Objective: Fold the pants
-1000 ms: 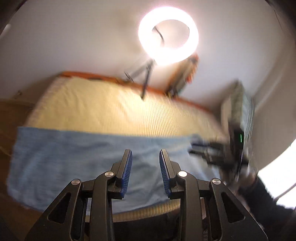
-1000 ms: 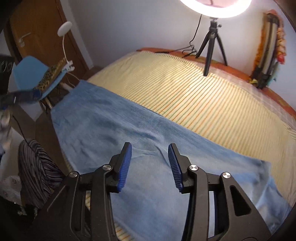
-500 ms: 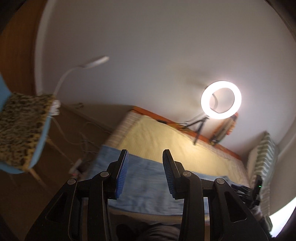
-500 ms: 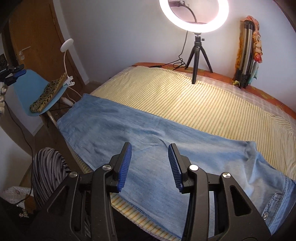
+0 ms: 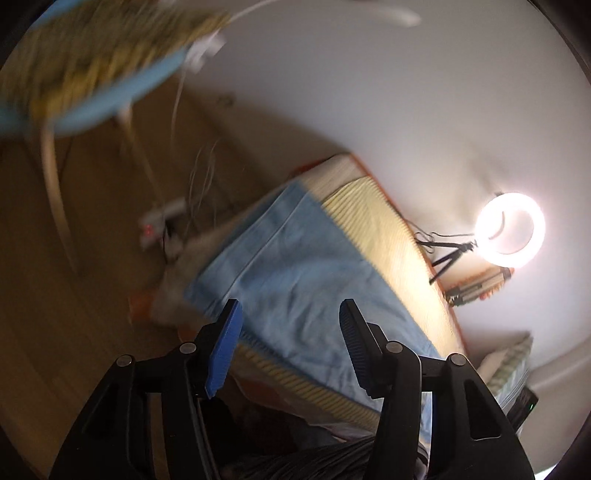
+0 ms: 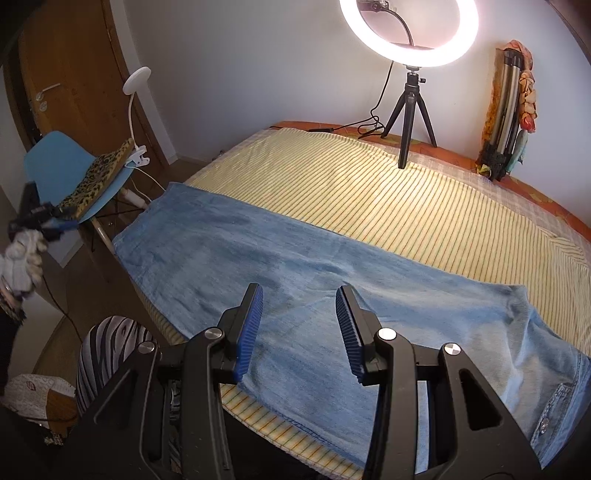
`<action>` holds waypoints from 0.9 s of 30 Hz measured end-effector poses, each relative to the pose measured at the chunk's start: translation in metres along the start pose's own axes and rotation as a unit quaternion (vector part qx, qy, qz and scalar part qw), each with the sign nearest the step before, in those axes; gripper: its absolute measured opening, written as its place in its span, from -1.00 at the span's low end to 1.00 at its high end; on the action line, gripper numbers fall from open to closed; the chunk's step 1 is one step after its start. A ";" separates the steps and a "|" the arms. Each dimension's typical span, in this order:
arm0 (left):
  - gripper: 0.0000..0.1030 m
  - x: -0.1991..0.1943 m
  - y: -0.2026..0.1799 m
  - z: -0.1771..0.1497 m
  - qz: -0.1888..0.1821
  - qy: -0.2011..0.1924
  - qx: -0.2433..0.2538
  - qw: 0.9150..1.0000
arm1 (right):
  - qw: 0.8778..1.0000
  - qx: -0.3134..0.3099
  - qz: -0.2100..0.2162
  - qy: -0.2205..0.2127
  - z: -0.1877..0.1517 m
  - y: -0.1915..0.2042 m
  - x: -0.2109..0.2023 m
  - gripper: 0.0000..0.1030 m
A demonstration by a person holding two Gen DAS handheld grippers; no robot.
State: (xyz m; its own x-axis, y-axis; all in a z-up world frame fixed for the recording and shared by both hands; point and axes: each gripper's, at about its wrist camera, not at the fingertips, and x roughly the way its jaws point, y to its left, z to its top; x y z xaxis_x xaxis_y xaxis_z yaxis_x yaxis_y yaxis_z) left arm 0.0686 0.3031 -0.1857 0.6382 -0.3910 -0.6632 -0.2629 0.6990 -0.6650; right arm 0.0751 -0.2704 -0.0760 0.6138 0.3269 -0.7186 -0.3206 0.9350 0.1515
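Since the earlier frames the left claw (image 5: 288, 347) has been swinging away toward the leg end of the bed, its view rolling until the bed runs slantwise, while the right claw (image 6: 299, 332) has hardly been shifting. The left claw's jaws are opening with nothing between them; the right claw is standing partly open, holding nothing, hanging over the middle of the pants (image 6: 295, 280). The pants are lying flat and lengthwise along the near side of the bed (image 6: 369, 192), hems toward the blue chair (image 6: 55, 166), waistband with its button reaching the right border of the picture. The near edge of the denim is running close along the mattress edge, and the striped sheet beyond it is lying free up to the ring light (image 6: 408, 29) on its tripod. The right view is showing the left claw small and blurred at the far left beside a gloved hand (image 6: 20, 258), off the bed near the chair. The left view alone is showing the leg hems (image 5: 258, 236) hanging at the bed's end and a power strip (image 5: 162, 221) on the floor. That view is smearing heavily, so the chair (image 5: 110, 74) overhead is hard to make out, and the waistband is being cut off behind the claw's fingers.
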 end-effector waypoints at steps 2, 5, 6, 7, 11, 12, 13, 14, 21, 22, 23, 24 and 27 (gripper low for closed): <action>0.04 0.021 0.019 -0.007 -0.005 0.010 -0.029 1.000 | 1.000 0.001 -0.001 0.005 -0.002 0.001 0.004 -0.16; 0.04 0.040 0.037 -0.016 -0.014 0.016 -0.067 0.998 | 1.000 -0.006 -0.012 0.009 -0.003 0.004 0.007 -0.16; 0.04 0.047 0.044 -0.019 -0.022 0.015 -0.084 0.996 | 1.000 -0.007 -0.014 0.007 -0.003 0.005 0.007 -0.16; 0.05 0.051 0.048 -0.021 -0.026 0.014 -0.092 0.995 | 1.000 -0.007 -0.014 0.007 -0.003 0.006 0.007 -0.16; 0.07 0.058 0.068 -0.027 -0.035 -0.009 -0.125 0.991 | 1.000 -0.010 -0.010 0.005 0.000 0.009 0.006 -0.16; 0.14 0.060 0.073 -0.029 -0.047 -0.013 -0.139 0.989 | 1.000 -0.012 -0.009 0.006 0.001 0.009 0.006 -0.16; 0.15 0.060 0.077 -0.029 -0.051 -0.017 -0.146 0.988 | 1.000 -0.013 -0.009 0.006 0.001 0.010 0.006 -0.16; 0.15 0.062 0.080 -0.029 -0.053 -0.025 -0.147 0.987 | 1.000 -0.015 -0.010 0.006 0.002 0.010 0.006 -0.16; 0.20 0.071 0.082 -0.024 -0.072 -0.048 -0.158 0.984 | 1.000 -0.014 -0.004 0.002 0.006 0.013 0.002 -0.16; 0.20 0.072 0.083 -0.023 -0.073 -0.051 -0.159 0.983 | 1.000 -0.017 -0.005 0.003 0.006 0.013 0.002 -0.16; 0.20 0.072 0.083 -0.023 -0.075 -0.054 -0.160 0.983 | 1.000 -0.017 -0.006 0.003 0.006 0.014 0.002 -0.16; 0.20 0.071 0.083 -0.022 -0.076 -0.057 -0.161 0.982 | 1.000 -0.017 -0.005 0.004 0.005 0.014 0.002 -0.16; 0.16 0.062 0.077 -0.023 -0.074 -0.077 -0.148 0.983 | 1.000 -0.014 -0.005 0.004 0.005 0.012 0.003 -0.16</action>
State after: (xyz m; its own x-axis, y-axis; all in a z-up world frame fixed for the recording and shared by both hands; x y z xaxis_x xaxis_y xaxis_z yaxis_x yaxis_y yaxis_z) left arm 0.0714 0.3193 -0.2861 0.7812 -0.3637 -0.5073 -0.3441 0.4272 -0.8362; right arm 0.0766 -0.2574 -0.0733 0.6114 0.3157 -0.7256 -0.3346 0.9341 0.1245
